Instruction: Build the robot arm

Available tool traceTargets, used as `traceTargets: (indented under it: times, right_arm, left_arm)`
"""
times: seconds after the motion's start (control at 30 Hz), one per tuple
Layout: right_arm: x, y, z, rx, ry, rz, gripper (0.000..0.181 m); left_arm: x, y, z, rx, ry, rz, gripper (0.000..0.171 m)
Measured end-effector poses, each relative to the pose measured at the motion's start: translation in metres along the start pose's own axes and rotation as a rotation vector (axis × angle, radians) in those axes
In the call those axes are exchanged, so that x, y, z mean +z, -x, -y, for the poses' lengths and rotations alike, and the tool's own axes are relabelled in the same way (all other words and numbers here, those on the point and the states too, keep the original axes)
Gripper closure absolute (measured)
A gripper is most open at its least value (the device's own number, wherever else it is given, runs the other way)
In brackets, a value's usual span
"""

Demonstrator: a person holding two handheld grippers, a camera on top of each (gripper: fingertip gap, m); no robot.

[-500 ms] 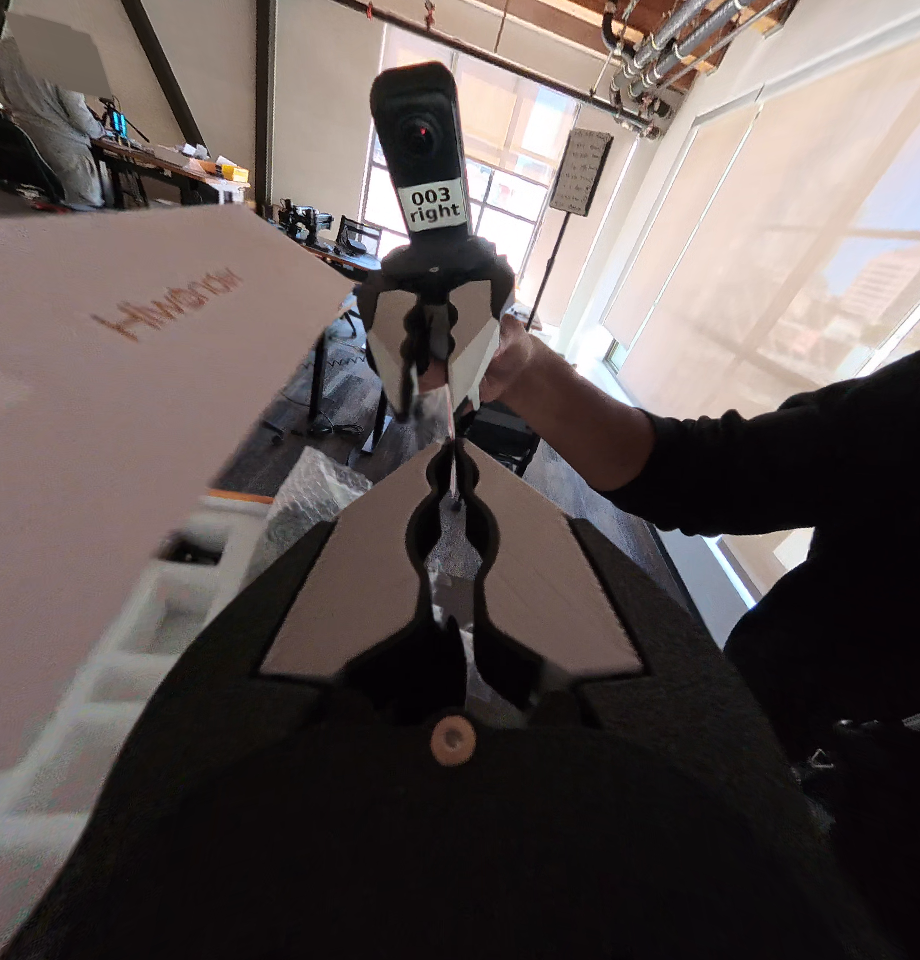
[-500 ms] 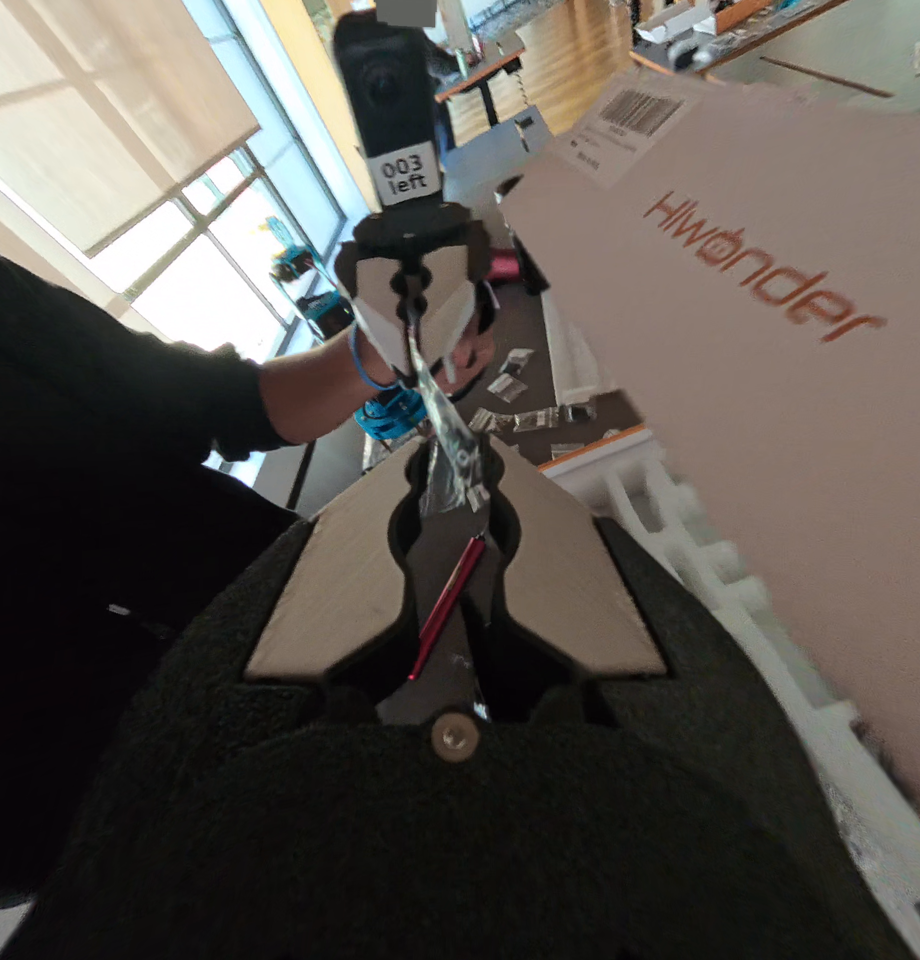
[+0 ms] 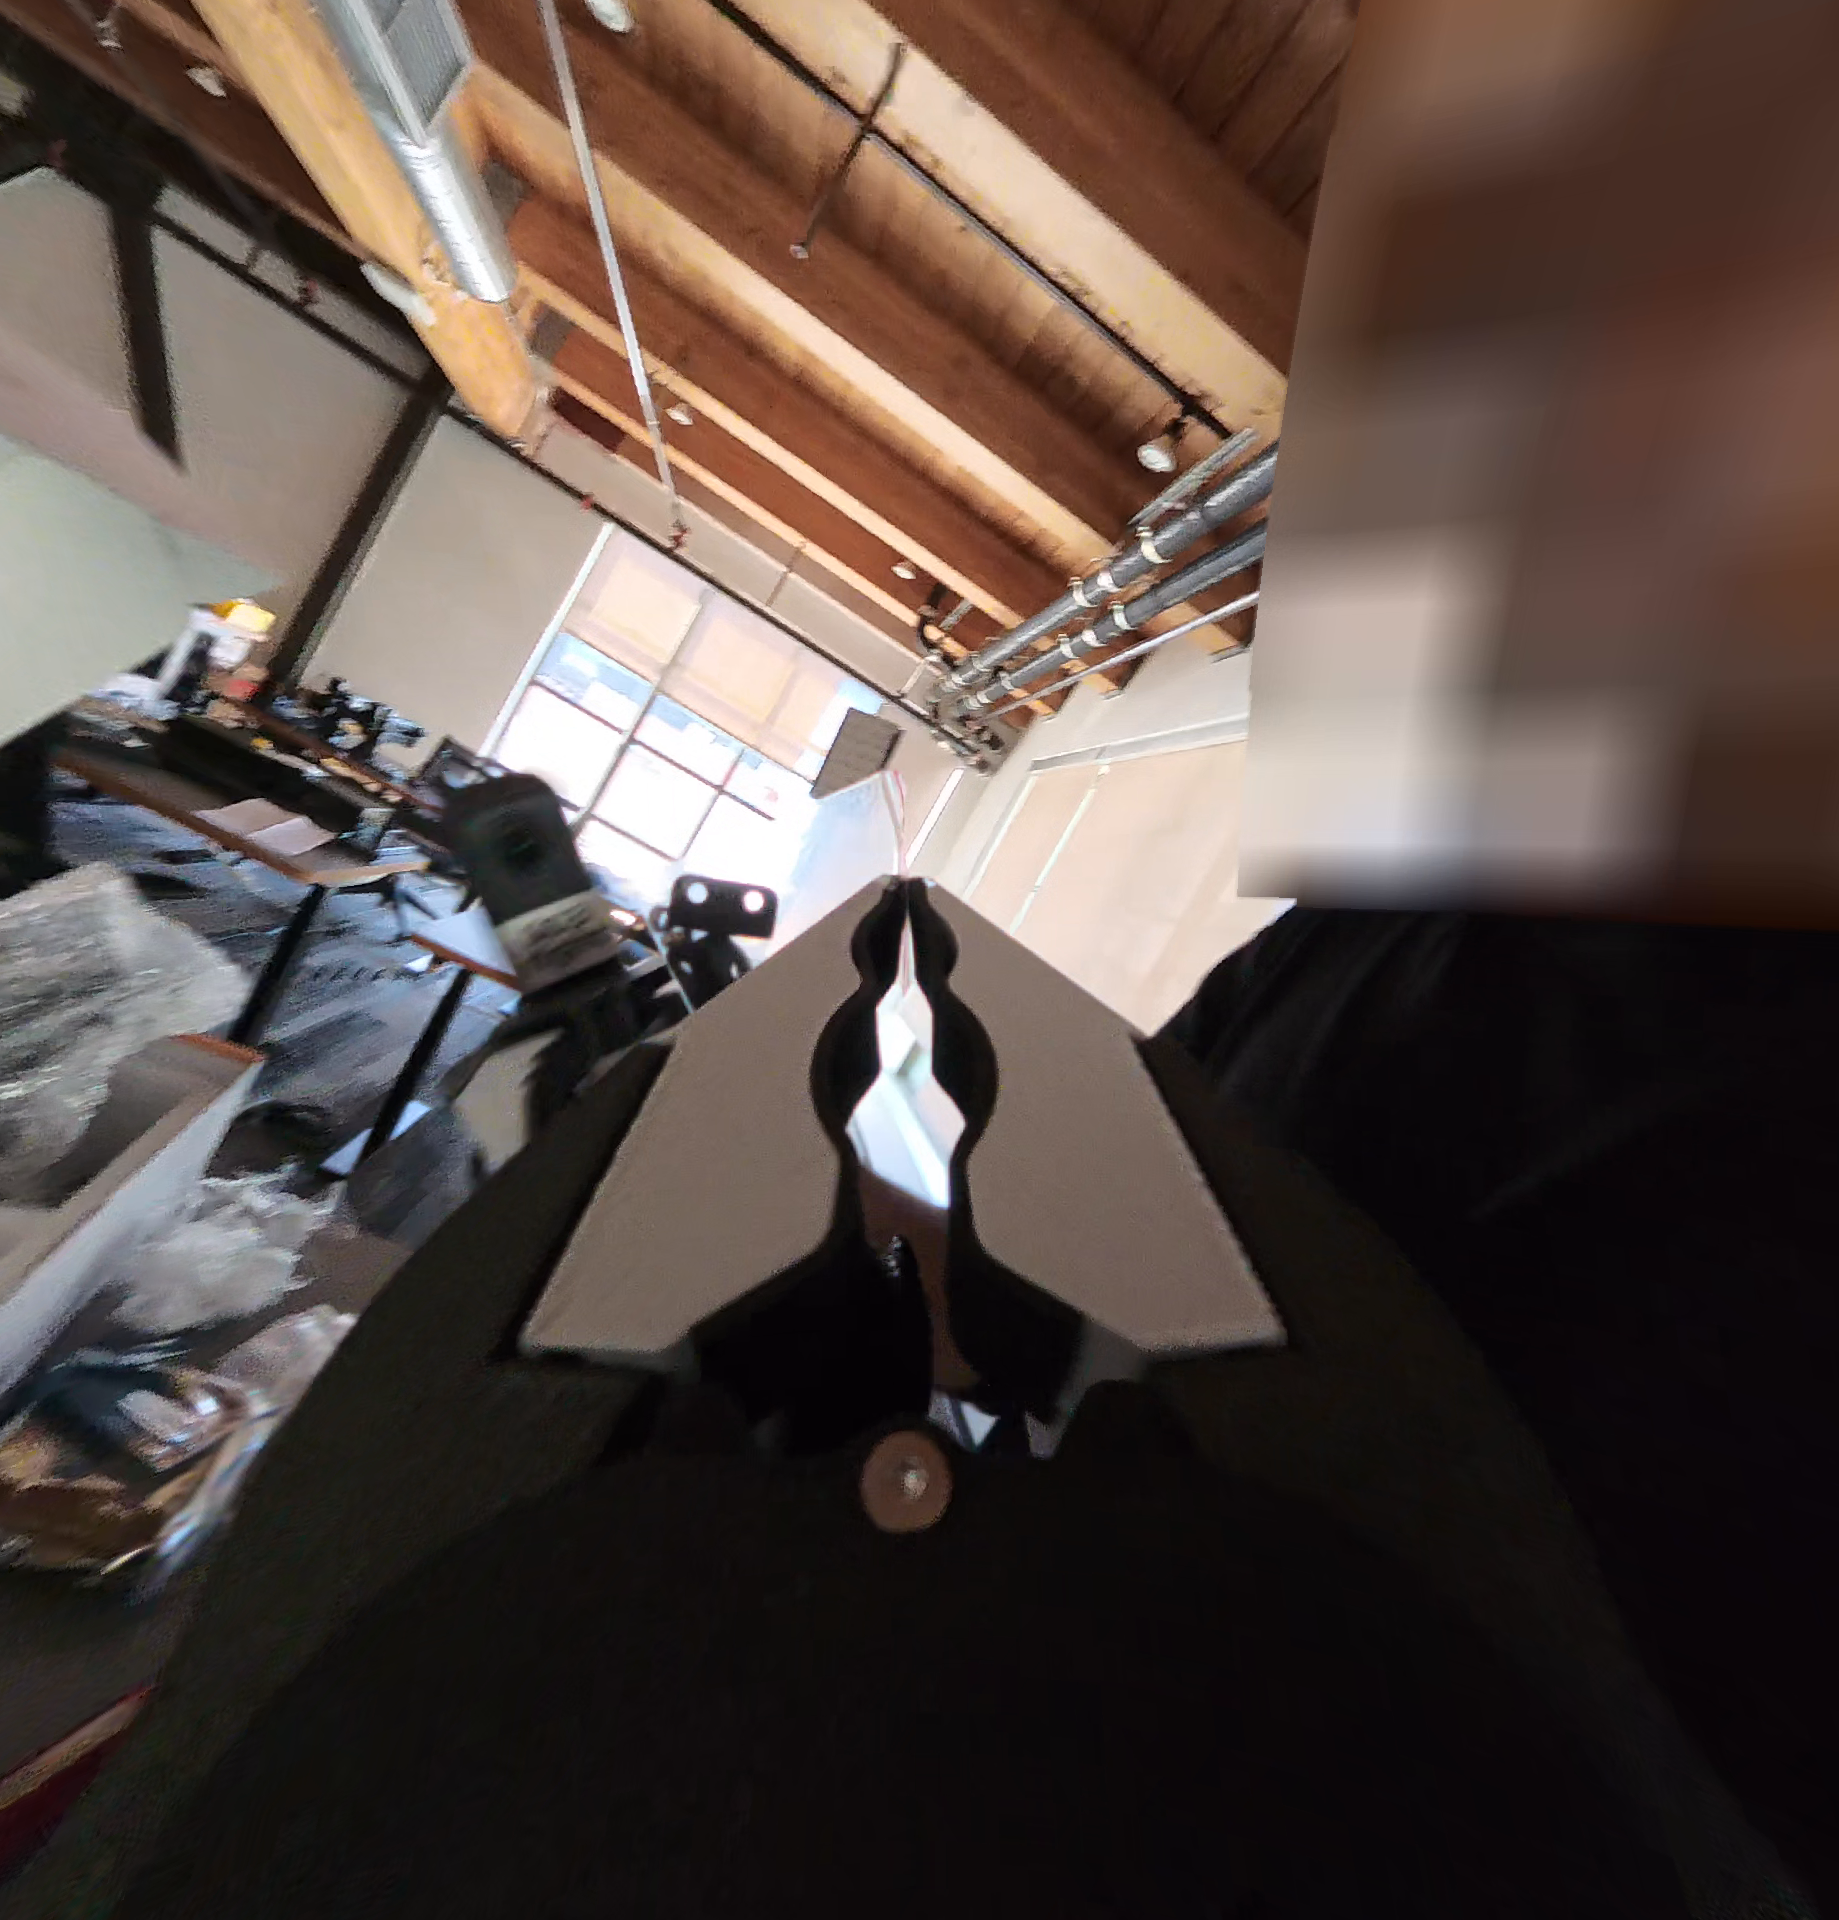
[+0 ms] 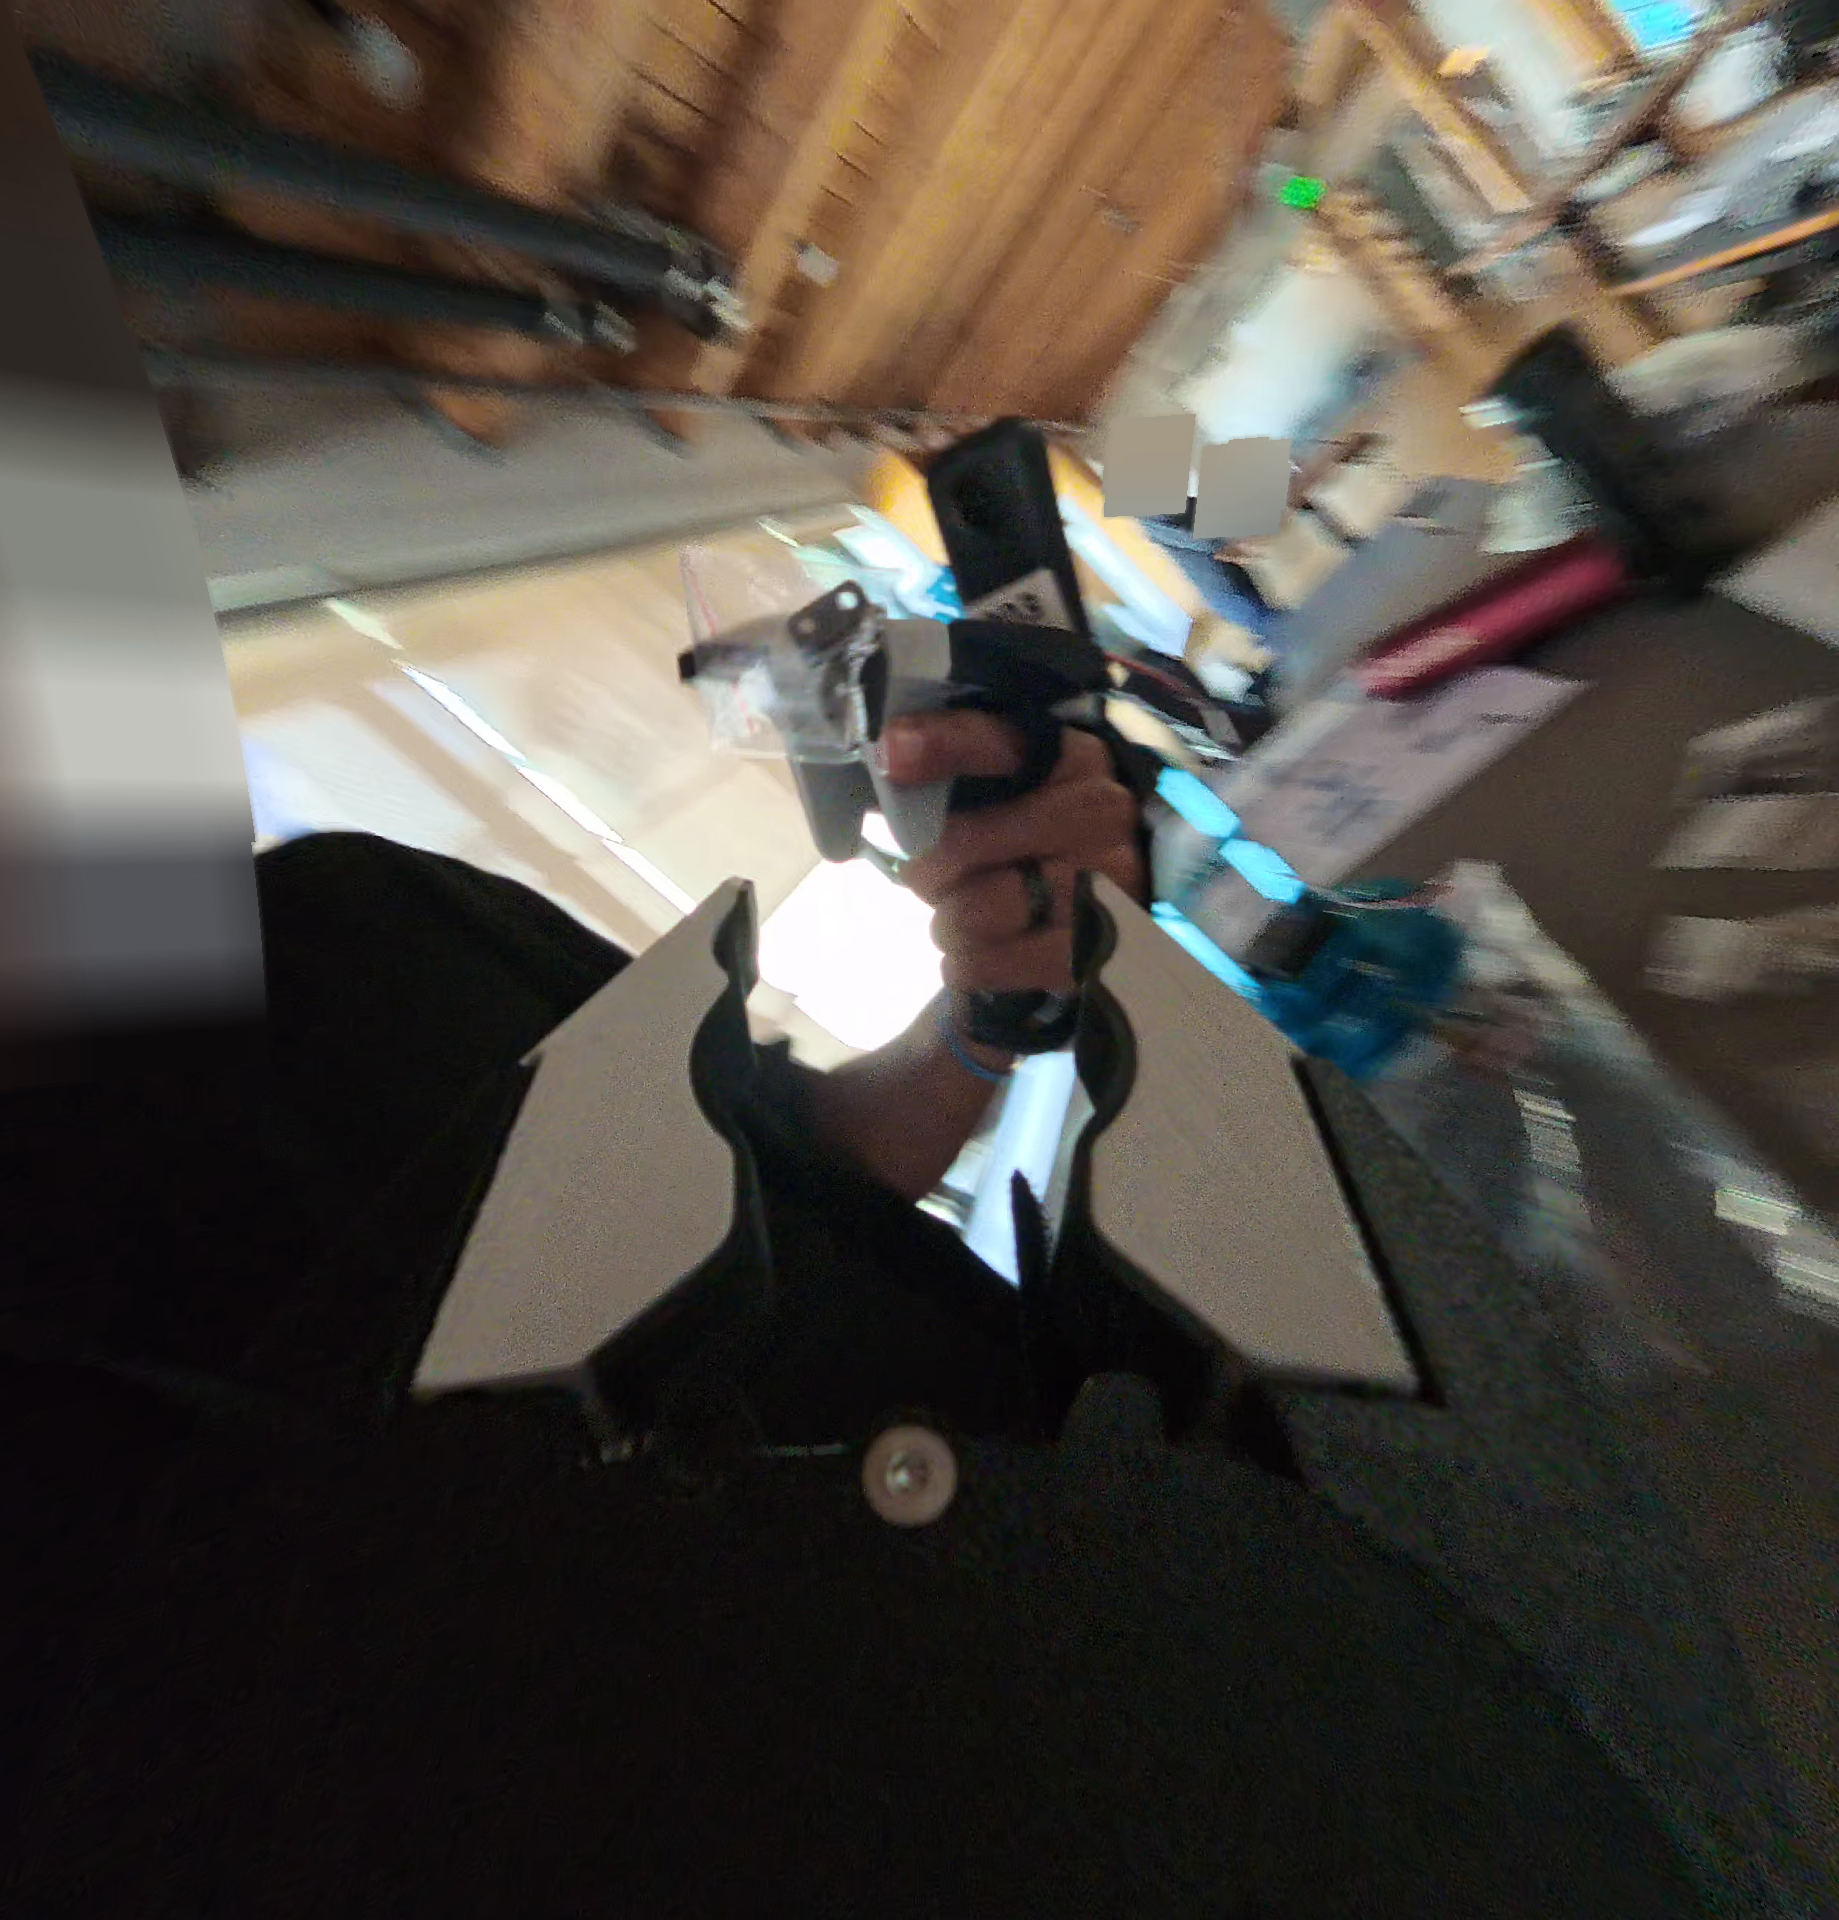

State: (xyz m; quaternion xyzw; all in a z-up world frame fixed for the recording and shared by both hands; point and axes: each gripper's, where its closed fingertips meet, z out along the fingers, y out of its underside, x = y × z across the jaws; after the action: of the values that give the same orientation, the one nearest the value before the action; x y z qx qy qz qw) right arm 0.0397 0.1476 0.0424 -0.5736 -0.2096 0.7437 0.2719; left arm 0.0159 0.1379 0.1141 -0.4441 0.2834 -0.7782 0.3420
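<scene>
Wooden beamed ceiling (image 3: 894, 343), bright gridded window (image 3: 676, 769), cluttered desks (image 3: 260, 821)

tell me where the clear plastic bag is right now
In the right wrist view, the bag sits upper centre, pinched in the left hand-held gripper, above the open right hand-held gripper.

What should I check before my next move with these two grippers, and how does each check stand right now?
1. Left gripper grip: ok, jaws shut on the clear bag.
2. Right gripper free: ok, jaws open, nothing between them.
3. Bag contents: cannot tell fully; one small black bracket shows inside.
4. Grippers apart: ok, no contact between them.
5. Right wrist view sharp: not ok, motion blur.
6. How much of the bag is pinched: cannot tell.
</scene>
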Motion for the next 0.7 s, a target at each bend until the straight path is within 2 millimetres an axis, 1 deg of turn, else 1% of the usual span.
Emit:
traceTargets:
  times: [0.07,0.1,0.17,0.2,0.23,0.3,0.37,0.43,0.47,0.53,0.6,0.67,0.7]
  right_arm:
    - [0.025,0.015,-0.007,0.096,-0.042,0.189,0.116]
    - [0.032,0.026,-0.005,0.108,-0.07,0.279,0.118]
    - [0.039,0.044,0.001,0.119,-0.113,0.396,0.128]
    - [0.039,0.053,0.003,0.096,-0.123,0.44,0.14]
    - [0.041,0.057,0.004,0.063,-0.131,0.432,0.151]
    - [0.044,0.059,0.0,0.008,-0.121,0.386,0.157]
    - [0.043,0.064,-0.003,-0.005,-0.114,0.382,0.17]
    - [0.038,0.064,-0.006,-0.028,-0.12,0.345,0.172]
    - [0.035,0.064,-0.007,-0.032,-0.122,0.327,0.171]
    - [0.024,0.064,-0.01,-0.026,-0.137,0.301,0.167]
    - [0.012,0.06,-0.013,-0.034,-0.152,0.247,0.168]
    - [0.002,0.058,-0.017,-0.033,-0.169,0.215,0.169]
    - [-0.002,0.057,-0.019,-0.037,-0.172,0.2,0.172]
  left_arm:
    - [-0.003,-0.024,0.001,-0.008,0.002,-0.059,0.171]
    - [-0.005,-0.032,0.001,-0.009,0.007,-0.073,0.171]
    - [-0.01,-0.035,-0.003,-0.004,0.032,-0.032,0.171]
    - [-0.012,-0.032,-0.007,-0.012,0.051,-0.001,0.171]
    - [-0.016,-0.03,-0.01,-0.01,0.06,0.034,0.171]
    - [-0.02,-0.031,-0.019,0.002,0.096,0.072,0.171]
    - [-0.02,-0.031,-0.026,0.017,0.117,0.112,0.171]
    - [-0.017,-0.035,-0.03,0.015,0.123,0.115,0.171]
    - [-0.016,-0.033,-0.032,0.026,0.131,0.13,0.171]
    - [-0.015,-0.029,-0.034,0.045,0.145,0.16,0.171]
    - [-0.014,-0.023,-0.034,0.061,0.151,0.198,0.171]
    - [-0.012,-0.023,-0.036,0.061,0.158,0.19,0.171]
    - [-0.01,-0.022,-0.037,0.056,0.163,0.188,0.171]
